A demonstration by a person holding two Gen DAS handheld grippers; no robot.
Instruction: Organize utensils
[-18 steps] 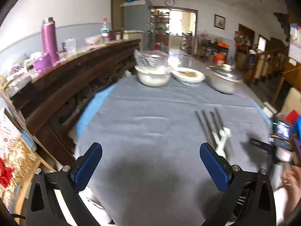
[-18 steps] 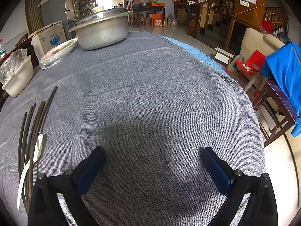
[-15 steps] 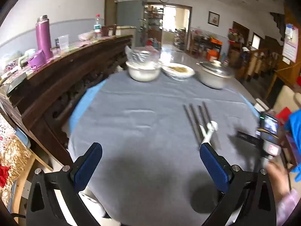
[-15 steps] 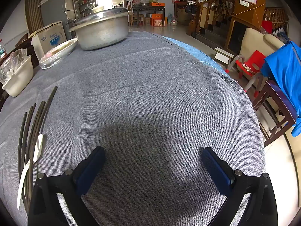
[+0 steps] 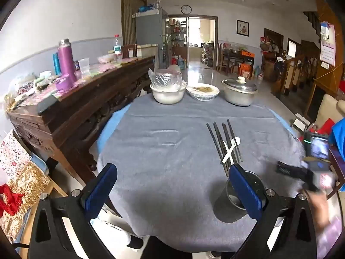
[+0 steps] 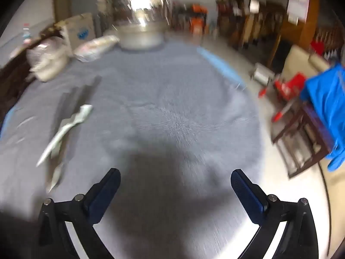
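Several dark chopsticks [image 5: 223, 142] lie side by side on the grey tablecloth [image 5: 163, 151], with two white plastic spoons [image 5: 231, 149] across them. A metal cup [image 5: 245, 192] stands just in front of them, partly behind my left gripper's right finger. My left gripper [image 5: 171, 170] hovers open over the near table edge with nothing in it. In the blurred right wrist view, my right gripper [image 6: 174, 177] is open and bare above the cloth, with the chopsticks [image 6: 82, 92] and spoons [image 6: 64, 129] to its left.
At the far edge stand a plastic-covered white bowl [image 5: 168, 90], a covered plate [image 5: 202, 90] and a lidded metal pot [image 5: 239, 92]. A cluttered dark wooden sideboard [image 5: 86, 101] runs along the left. A person's hand [image 5: 317, 202] is at the right; a blue-draped chair [image 6: 323, 99] stands beyond.
The left gripper has pulled back and up, bringing the metal cup into view. The right gripper is moving up and back from the cloth, blurring its view. Both stay open.
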